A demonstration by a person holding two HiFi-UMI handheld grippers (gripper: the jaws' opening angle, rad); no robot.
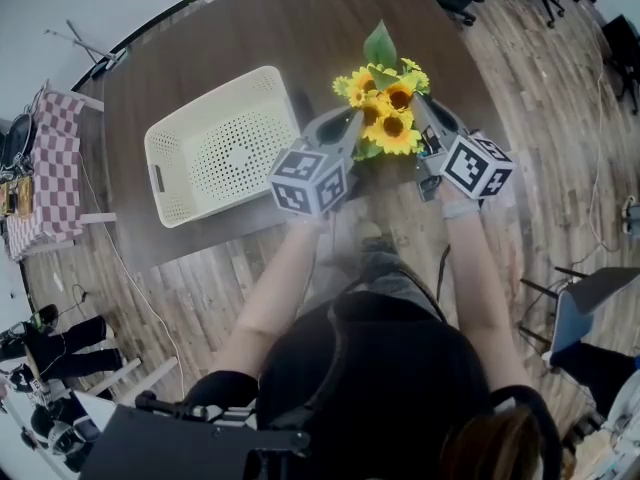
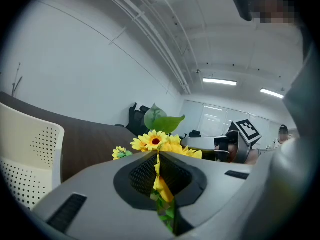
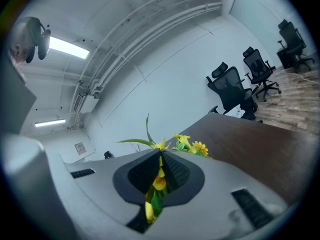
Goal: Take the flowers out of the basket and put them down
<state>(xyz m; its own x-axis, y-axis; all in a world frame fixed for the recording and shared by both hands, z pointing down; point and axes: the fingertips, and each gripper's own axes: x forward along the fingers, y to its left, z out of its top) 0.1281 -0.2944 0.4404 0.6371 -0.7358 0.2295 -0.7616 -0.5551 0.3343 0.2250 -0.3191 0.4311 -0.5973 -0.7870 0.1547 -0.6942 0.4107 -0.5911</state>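
A bunch of yellow sunflowers (image 1: 386, 114) with green leaves hangs over the brown table (image 1: 230, 38), to the right of the cream perforated basket (image 1: 220, 143). My left gripper (image 1: 354, 124) is shut on the bunch from its left side, and my right gripper (image 1: 421, 109) is shut on it from the right. In the left gripper view, petals and leaves are pinched between the pads (image 2: 145, 174), with blooms (image 2: 155, 141) showing beyond and the basket (image 2: 25, 154) at the left. The right gripper view shows petals squeezed between its pads (image 3: 172, 174) and small blooms (image 3: 189, 145) ahead.
The basket holds nothing that I can see. The table's near edge runs just under the grippers, with wood floor below. A checked-cloth seat (image 1: 45, 168) stands at the far left, and black office chairs (image 3: 235, 91) beyond the table.
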